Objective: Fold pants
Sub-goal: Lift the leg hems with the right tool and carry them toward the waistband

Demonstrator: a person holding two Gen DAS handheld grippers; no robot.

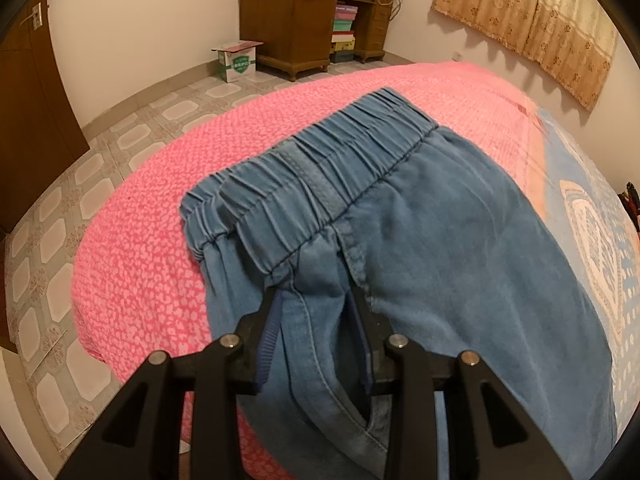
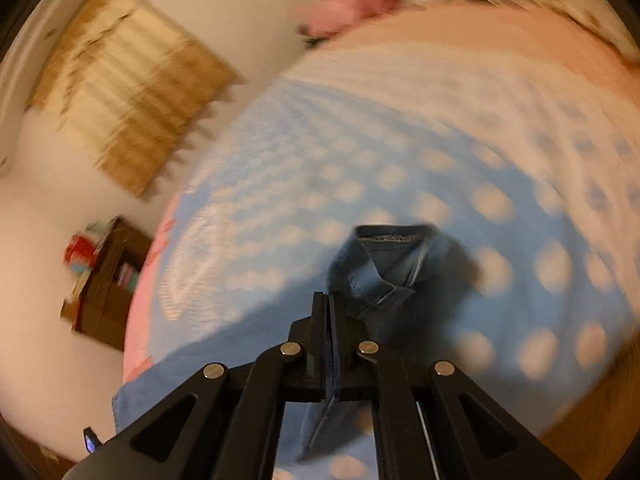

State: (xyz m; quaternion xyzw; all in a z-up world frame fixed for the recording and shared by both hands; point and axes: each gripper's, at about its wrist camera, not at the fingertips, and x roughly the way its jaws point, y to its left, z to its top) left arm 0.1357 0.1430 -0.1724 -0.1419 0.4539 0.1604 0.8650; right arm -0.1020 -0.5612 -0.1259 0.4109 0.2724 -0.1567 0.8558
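Pink bed (image 1: 132, 216) is carrying soft, floppy blue pants (image 1: 420, 240); left gripper (image 1: 316, 300) jaws are spreading around the waist, right gripper (image 2: 330, 300) jaws are pinching a cuff.

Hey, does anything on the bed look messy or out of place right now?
The pants' waistband sits skewed, its lower layer poking out at the left. The right gripper pinches a crumpled hem. Nothing looks damaged.

One pair of blue denim pants with an elastic waistband (image 1: 420, 220) on the bed. Two black two-finger grippers: left (image 1: 318, 300), right (image 2: 329, 300). One brown wooden desk (image 1: 308, 16) far off, one white-and-green cardboard box (image 1: 237, 60) beside it, one tan patterned curtain (image 1: 532, 20) far right.
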